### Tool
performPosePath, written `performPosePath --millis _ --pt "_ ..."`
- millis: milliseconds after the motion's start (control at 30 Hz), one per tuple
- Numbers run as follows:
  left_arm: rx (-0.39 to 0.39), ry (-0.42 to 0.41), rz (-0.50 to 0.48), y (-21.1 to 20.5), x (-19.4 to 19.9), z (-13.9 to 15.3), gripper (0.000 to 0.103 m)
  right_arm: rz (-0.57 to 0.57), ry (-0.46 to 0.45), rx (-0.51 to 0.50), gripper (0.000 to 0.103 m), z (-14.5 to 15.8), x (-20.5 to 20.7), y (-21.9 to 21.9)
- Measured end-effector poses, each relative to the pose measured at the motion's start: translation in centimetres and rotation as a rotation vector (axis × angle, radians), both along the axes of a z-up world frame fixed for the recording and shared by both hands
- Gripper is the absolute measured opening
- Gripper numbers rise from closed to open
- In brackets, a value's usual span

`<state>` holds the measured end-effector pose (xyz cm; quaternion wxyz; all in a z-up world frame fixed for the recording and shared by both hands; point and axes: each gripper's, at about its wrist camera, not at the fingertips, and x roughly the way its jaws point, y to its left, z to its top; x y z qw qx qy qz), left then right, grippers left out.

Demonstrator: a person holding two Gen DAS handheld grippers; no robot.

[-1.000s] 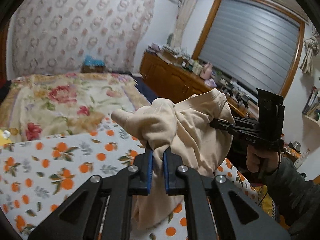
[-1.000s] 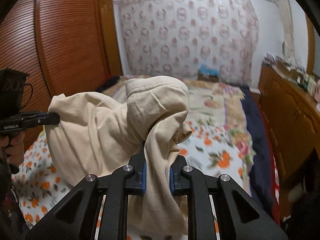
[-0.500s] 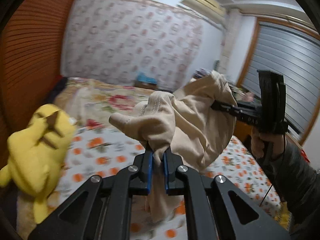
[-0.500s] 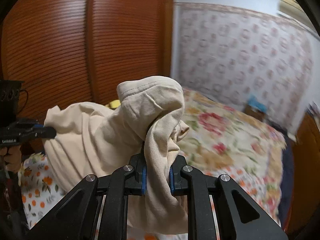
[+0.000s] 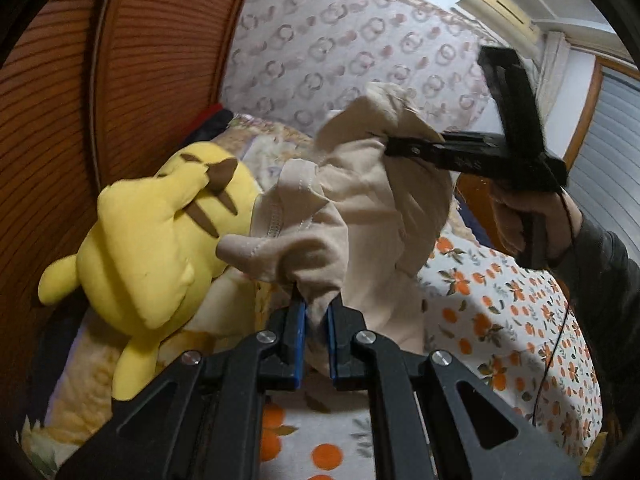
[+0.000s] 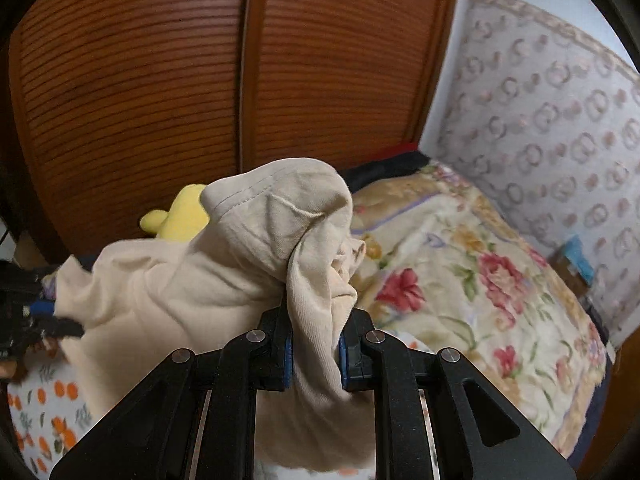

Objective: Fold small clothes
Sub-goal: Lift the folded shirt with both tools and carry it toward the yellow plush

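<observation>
While the jaws of the left gripper (image 5: 316,326) pinch one bunch of the beige cloth (image 5: 360,216), the jaws of the right gripper (image 6: 314,344) squeeze another bunch. The cloth hangs in the air between them, above the bed (image 5: 500,320) with orange dots. A yellow plush toy (image 5: 160,240) sits at nine o'clock, beside the brown wardrobe (image 6: 160,80).

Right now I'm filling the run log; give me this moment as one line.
phase: garment lifted | left gripper: shut on beige garment | right gripper: shut on beige garment | garment: bunched, unfolded, above bed | nearby: yellow plush
</observation>
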<state>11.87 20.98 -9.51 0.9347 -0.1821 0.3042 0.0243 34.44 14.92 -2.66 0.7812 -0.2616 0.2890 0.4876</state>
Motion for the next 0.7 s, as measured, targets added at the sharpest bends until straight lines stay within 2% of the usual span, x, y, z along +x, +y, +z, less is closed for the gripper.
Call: performPosePath --millis 167,233,333,433,533,600,700 --pt "0.006 0.037 0.027 0.3 -0.1 -1.4 0.006 -0.017 0.058 -0.012 0.018 -2.1 1.8 3.0" --pt "0.026 0.056 0.039 0.2 0.0 -1.7 0.006 -0.078 0.068 -0.005 0.033 -2.5 2.7 3.5" --pt "0.036 0.073 0.05 0.2 -0.1 -2.0 0.006 -0.145 0.056 0.027 0.044 -1.9 3.4 3.2" --pt "0.069 0.072 0.054 0.0 -0.3 -1.7 0.006 -0.195 0.041 0.062 0.045 -1.4 3.8 1.5" --pt "0.089 0.064 0.056 -0.1 -0.5 -1.5 0.009 -0.191 0.115 0.076 0.045 -2.2 3.9 -0.1" --pt "0.09 0.061 0.059 0.1 -0.7 -1.4 0.012 -0.203 0.133 0.061 0.045 -3.1 3.8 -0.9" --pt "0.092 0.052 0.07 0.3 -1.2 -1.0 0.027 -0.247 0.145 0.025 0.045 -5.2 4.1 -1.7"
